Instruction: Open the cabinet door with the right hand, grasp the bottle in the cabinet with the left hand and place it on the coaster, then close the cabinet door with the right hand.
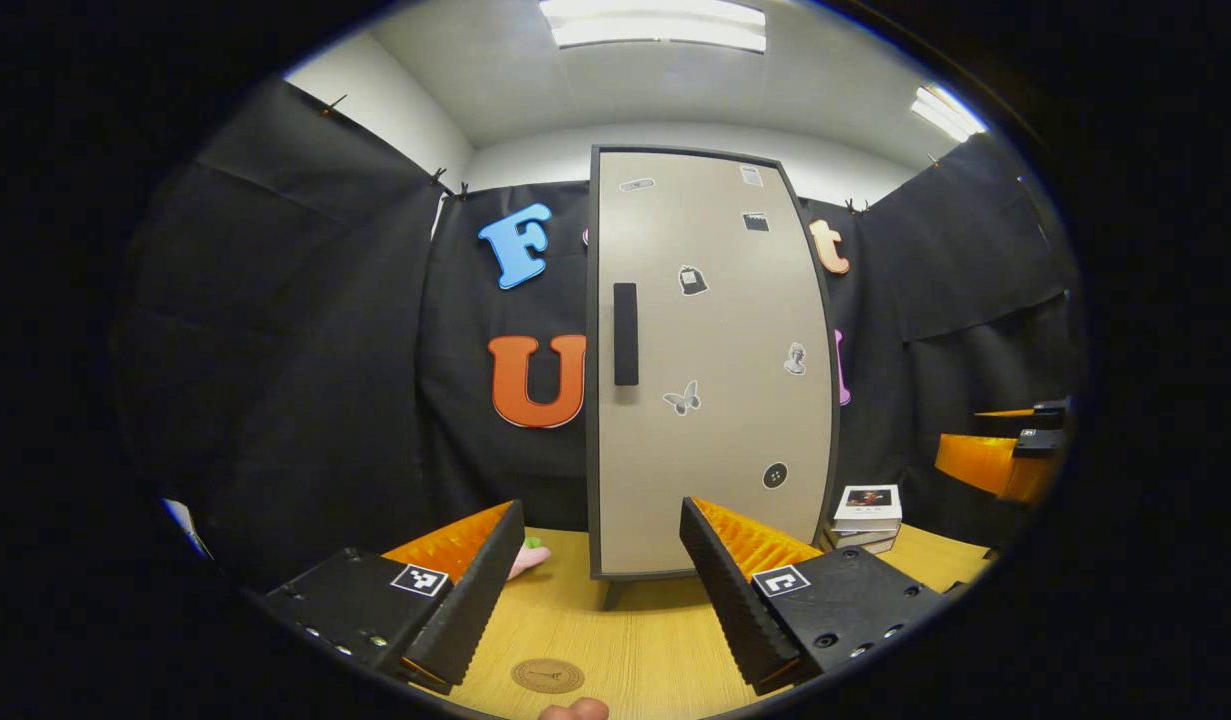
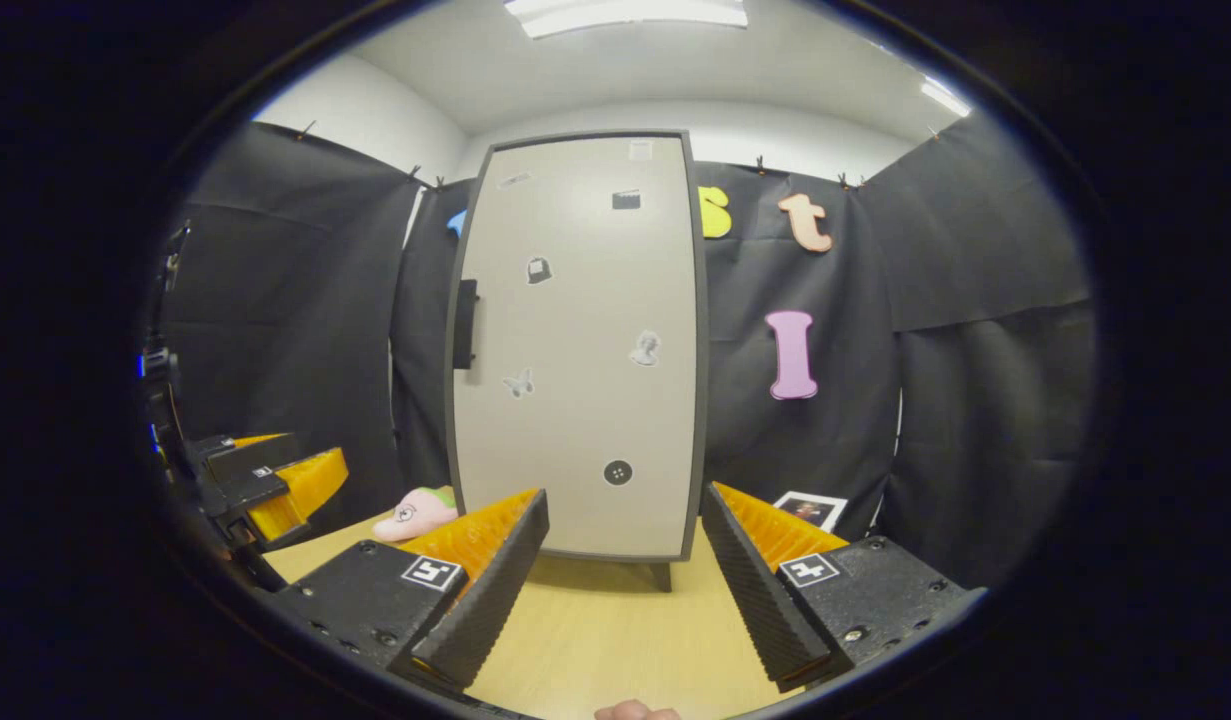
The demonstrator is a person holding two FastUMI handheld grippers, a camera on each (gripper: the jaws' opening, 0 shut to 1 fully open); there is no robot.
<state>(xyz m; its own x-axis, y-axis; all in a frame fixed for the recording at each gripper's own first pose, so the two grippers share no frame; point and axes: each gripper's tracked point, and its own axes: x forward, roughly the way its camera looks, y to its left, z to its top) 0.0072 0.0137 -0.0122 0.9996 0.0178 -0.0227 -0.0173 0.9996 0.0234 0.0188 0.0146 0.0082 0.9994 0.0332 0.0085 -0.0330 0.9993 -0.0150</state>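
left gripper view: I've got the cabinet [image 1: 710, 360] dead centre, door shut, so the bottle is hidden behind it, can't see it at all.
handle: the handle [image 1: 625, 333] is a vertical bar on the door's left edge, middle of frame.
left gripper: my left gripper [image 1: 600, 560] sits bottom centre, jaws spread wide, nothing in them.
coaster: the coaster [image 1: 547, 675] is at the bottom, on the table [image 1: 655, 640] between the fingers.
other bits: books [image 1: 865, 515] lower right of the cabinet, right gripper [image 1: 1005, 450] at the right edge.
right gripper view: cabinet [image 2: 580, 340] fills the middle, handle [image 2: 465, 323] on its left edge, long axis upright.
right gripper: bottom centre [image 2: 625, 560], jaws apart and empty.
key relation: I reckon the handle lies up and left of my right gripper, well apart, so that's the reach.
left edge: left gripper [image 2: 275, 480], plus a pink toy [image 2: 415, 513].
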